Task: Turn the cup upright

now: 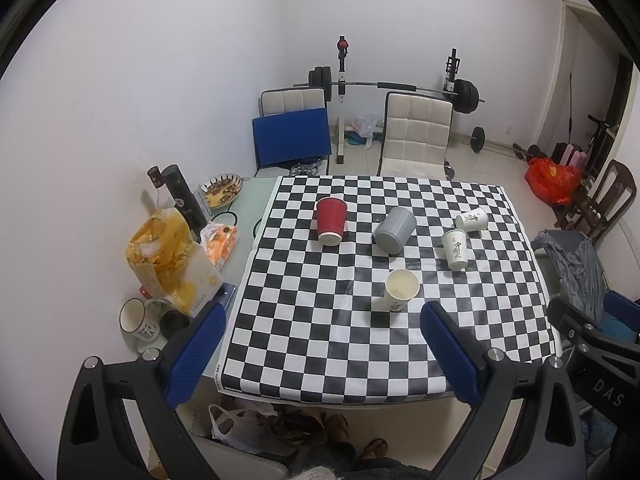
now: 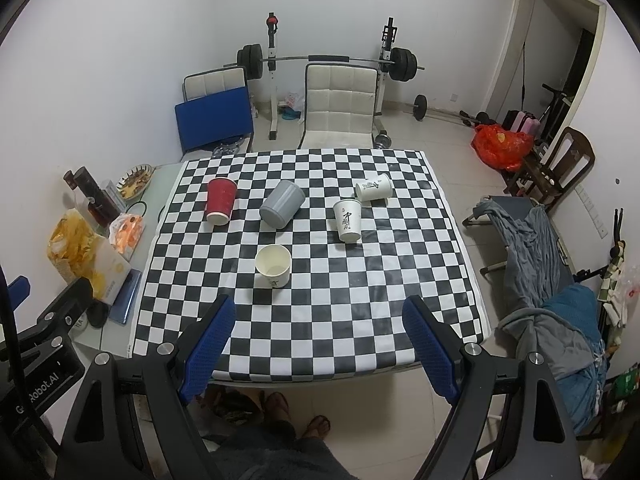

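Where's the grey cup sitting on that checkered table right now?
In both views the grey cup sits mid-table toward the far edge, between the red cup on its left and the white printed cups on its right.

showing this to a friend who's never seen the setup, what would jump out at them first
The black-and-white checkered cloth covering the table dominates both views. Five cups are scattered on it: a red cup and a grey cup toward the far left, apparently upside down, and three white paper cups, the nearest one upright. Behind, a barbell rack stands against the wall.
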The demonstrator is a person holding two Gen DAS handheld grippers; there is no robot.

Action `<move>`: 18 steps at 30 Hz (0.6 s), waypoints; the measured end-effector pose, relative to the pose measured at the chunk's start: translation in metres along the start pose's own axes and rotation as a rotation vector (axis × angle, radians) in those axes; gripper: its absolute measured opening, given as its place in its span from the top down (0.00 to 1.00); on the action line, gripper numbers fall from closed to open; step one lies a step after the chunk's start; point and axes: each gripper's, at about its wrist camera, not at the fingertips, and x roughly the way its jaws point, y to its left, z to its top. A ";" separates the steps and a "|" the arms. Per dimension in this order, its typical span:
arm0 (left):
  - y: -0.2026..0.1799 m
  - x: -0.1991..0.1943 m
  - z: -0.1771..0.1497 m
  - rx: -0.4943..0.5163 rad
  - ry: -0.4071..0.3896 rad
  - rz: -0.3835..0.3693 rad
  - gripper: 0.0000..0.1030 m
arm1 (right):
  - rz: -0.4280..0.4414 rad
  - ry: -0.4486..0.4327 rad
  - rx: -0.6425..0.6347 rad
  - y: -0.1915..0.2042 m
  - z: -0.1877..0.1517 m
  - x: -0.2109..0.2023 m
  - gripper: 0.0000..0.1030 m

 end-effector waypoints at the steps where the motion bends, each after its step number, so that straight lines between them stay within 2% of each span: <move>1: 0.000 0.000 0.000 0.002 -0.001 -0.002 0.03 | -0.002 -0.004 -0.002 0.000 -0.002 -0.001 0.15; 5: 0.001 -0.004 0.000 -0.004 -0.009 -0.010 0.03 | -0.003 -0.015 -0.001 0.006 -0.009 -0.006 0.15; 18: 0.002 -0.007 0.001 -0.010 -0.007 -0.016 0.03 | -0.009 -0.012 -0.006 0.008 -0.003 -0.007 0.14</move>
